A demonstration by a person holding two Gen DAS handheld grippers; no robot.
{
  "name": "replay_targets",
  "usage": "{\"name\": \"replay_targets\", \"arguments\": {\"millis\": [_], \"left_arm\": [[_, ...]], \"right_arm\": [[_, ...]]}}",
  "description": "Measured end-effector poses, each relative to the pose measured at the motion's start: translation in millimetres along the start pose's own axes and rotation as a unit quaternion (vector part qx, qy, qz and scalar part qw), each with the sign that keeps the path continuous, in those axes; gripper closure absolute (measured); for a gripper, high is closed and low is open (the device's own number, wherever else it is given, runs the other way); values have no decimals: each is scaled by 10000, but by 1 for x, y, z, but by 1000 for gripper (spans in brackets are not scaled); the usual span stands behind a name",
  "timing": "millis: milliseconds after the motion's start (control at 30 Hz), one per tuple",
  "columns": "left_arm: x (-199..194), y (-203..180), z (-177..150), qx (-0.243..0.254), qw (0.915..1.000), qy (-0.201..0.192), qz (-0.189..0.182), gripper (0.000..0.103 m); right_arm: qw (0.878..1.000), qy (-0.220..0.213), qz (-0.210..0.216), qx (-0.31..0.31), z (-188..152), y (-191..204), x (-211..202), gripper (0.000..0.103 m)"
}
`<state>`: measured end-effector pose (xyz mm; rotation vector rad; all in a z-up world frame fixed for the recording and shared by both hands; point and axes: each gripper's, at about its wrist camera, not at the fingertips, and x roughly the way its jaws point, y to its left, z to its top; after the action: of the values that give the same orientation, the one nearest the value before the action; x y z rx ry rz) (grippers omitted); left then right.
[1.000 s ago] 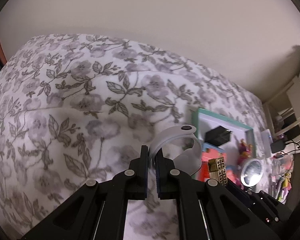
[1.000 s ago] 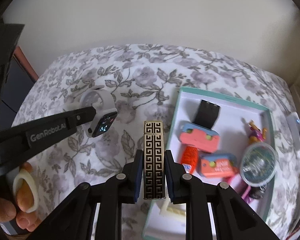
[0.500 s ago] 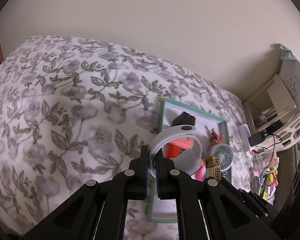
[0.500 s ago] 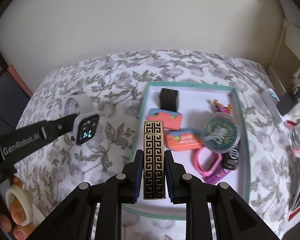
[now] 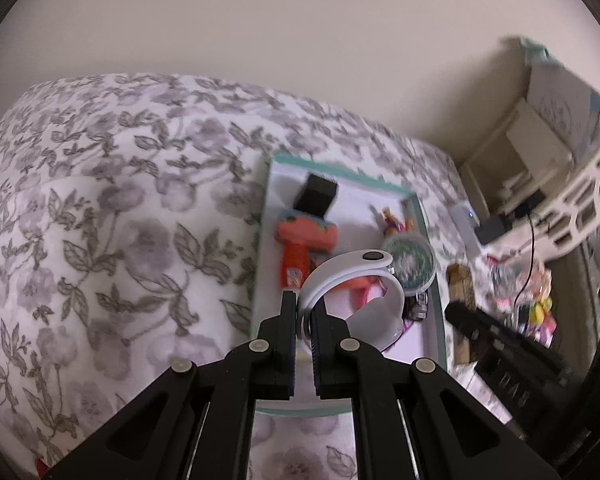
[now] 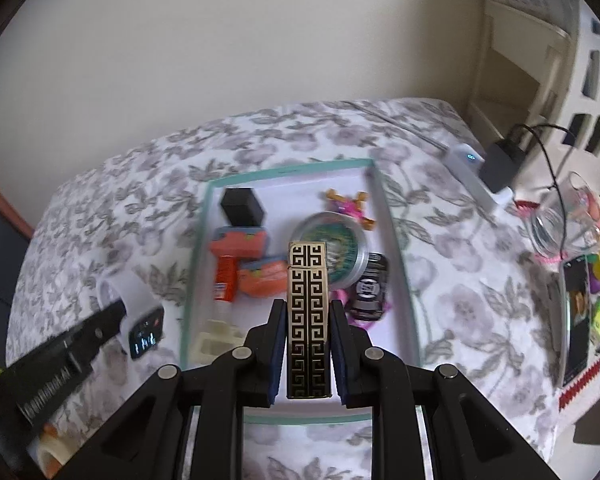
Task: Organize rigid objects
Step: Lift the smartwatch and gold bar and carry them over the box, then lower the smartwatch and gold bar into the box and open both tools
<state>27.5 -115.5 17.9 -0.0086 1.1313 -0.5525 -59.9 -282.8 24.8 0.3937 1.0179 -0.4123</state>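
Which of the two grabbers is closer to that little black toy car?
Right. The right gripper, holding the gold-patterned lighter, hovers just beside the black toy car; the left gripper is out past the tray's far side.

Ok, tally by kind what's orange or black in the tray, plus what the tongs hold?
Orange boxes: 2
Orange tube: 1
Black cube: 1
Black toy: 1
Held watch: 1
Held patterned case: 1
Total: 7

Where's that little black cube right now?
The black cube sits inside the teal-rimmed tray, in its far left corner seen from the right wrist view, just beyond the orange case.
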Motion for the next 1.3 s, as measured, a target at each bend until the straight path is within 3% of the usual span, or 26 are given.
{"name": "replay_targets", "arguments": {"millis": [267, 767, 1300], "left_arm": [[45, -24, -24, 410, 9964, 724, 175, 97], [75, -39, -42, 860, 9876, 1243, 423, 96], [93, -46, -51, 1070, 9820, 1426, 616, 96]], "right_arm": [[9965, 820, -39, 182, -13, -16, 41, 81], [9872, 1564, -1, 311, -34, -27, 84, 81], [9857, 1667, -104, 227, -39, -25, 94, 80]]}}
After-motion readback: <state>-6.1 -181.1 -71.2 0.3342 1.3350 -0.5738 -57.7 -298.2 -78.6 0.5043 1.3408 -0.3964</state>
